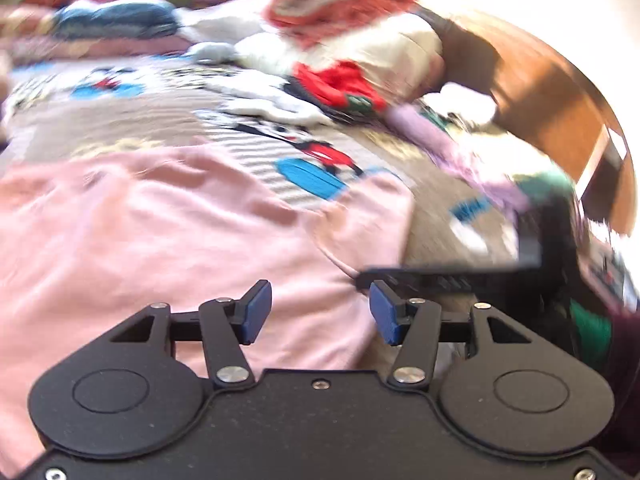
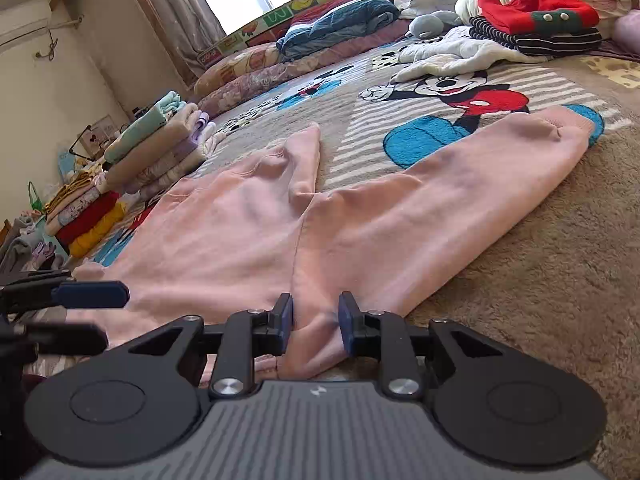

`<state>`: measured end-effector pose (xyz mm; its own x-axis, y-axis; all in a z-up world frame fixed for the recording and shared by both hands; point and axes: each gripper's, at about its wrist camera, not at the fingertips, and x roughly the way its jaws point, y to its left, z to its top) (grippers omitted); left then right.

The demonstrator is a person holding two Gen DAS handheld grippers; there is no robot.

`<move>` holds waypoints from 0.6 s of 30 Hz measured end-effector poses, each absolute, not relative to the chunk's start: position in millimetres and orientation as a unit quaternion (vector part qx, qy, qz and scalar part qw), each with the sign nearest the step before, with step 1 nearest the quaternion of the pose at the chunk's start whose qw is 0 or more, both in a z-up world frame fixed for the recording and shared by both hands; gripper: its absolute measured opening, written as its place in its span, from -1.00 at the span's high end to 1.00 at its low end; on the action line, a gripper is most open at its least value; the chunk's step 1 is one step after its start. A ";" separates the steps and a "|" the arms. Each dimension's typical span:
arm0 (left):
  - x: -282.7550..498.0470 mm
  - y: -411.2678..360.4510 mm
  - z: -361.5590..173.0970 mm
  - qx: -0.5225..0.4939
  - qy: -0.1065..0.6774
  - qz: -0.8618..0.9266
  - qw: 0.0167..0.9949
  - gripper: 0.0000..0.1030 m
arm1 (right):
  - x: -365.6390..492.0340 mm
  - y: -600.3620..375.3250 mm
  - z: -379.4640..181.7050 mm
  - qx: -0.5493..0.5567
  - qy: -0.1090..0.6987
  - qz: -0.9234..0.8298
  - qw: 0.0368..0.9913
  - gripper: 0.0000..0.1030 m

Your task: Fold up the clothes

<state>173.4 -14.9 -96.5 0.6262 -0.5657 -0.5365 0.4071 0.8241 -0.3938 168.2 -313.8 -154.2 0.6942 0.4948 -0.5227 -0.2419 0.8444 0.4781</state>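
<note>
Pink garment (image 2: 304, 216) spread unfolded on the bed (image 2: 540, 280), folded stacks (image 2: 160, 148) beside it; left tool (image 1: 320, 312) wide, empty; right tool (image 2: 316, 324) narrow around a pink fold, grip unclear.

- The pink sweatshirt (image 2: 256, 236) lies spread flat on the cartoon-print blanket, just ahead of the right gripper (image 2: 316, 320).
- One long sleeve (image 2: 480, 168) runs away from the right gripper to the upper right, its ribbed cuff lying on the blanket's blue patch.
- The other sleeve is folded up into a short peak, ahead and slightly left of that gripper.
- A raised fold at the near hem sits between the right gripper's pads; whether they pinch it is hard to tell.
- In the blurred left view the pink sweatshirt (image 1: 160, 240) stretches ahead of the left gripper (image 1: 320, 312), which holds none of it.
</note>
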 end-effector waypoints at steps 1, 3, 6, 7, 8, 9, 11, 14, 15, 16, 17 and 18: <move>182.5 6.0 -99.8 -0.172 0.343 -0.236 0.893 -0.04 | 164.9 -317.4 -152.3 0.204 0.331 0.199 0.900 0.45; 191.4 41.1 -109.1 -0.253 0.350 -0.177 0.884 -0.02 | 152.7 -313.3 -141.9 0.194 0.305 0.208 0.909 0.32; 191.8 67.2 -107.4 -0.294 0.338 -0.132 0.884 0.00 | 141.7 -296.2 -134.2 0.166 0.289 0.236 0.913 0.30; 188.6 69.8 -103.7 -0.291 0.331 -0.128 0.889 0.00 | 140.7 -289.0 -133.5 0.160 0.287 0.244 0.913 0.30; 183.9 68.3 -99.6 -0.276 0.326 -0.134 0.894 0.00 | 139.7 -281.7 -132.8 0.154 0.284 0.251 0.913 0.30; 178.1 64.7 -96.9 -0.257 0.323 -0.141 0.900 0.00 | 137.8 -272.4 -132.5 0.146 0.280 0.259 0.913 0.30; 164.4 49.6 -95.5 -0.191 0.323 -0.151 0.914 0.01 | 133.6 -251.4 -131.7 0.127 0.273 0.277 0.912 0.30; 140.5 15.6 -109.3 -0.051 0.336 -0.143 0.930 0.04 | 126.5 -218.0 -136.5 0.066 0.282 0.294 0.911 0.30; 130.3 3.7 -121.2 0.005 0.344 -0.131 0.930 0.04 | 122.9 -206.5 -140.0 0.039 0.290 0.297 0.909 0.29; 117.0 -7.9 -132.6 0.063 0.337 -0.122 0.931 0.05 | 118.2 -196.6 -145.0 -0.001 0.302 0.296 0.906 0.25; 100.3 -17.7 -143.5 0.120 0.309 -0.116 0.936 0.05 | 109.1 -193.8 -145.4 -0.021 0.298 0.293 0.908 0.24; 86.2 -25.5 -150.0 0.171 0.281 -0.112 0.938 0.05 | 99.5 -191.5 -145.4 -0.040 0.293 0.290 0.910 0.24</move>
<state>86.2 -25.5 -150.0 0.8167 -0.1135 -0.5657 0.3061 0.9163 0.2582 99.5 -191.5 -145.4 0.6604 0.5045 -0.5562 -0.5518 0.8284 0.0962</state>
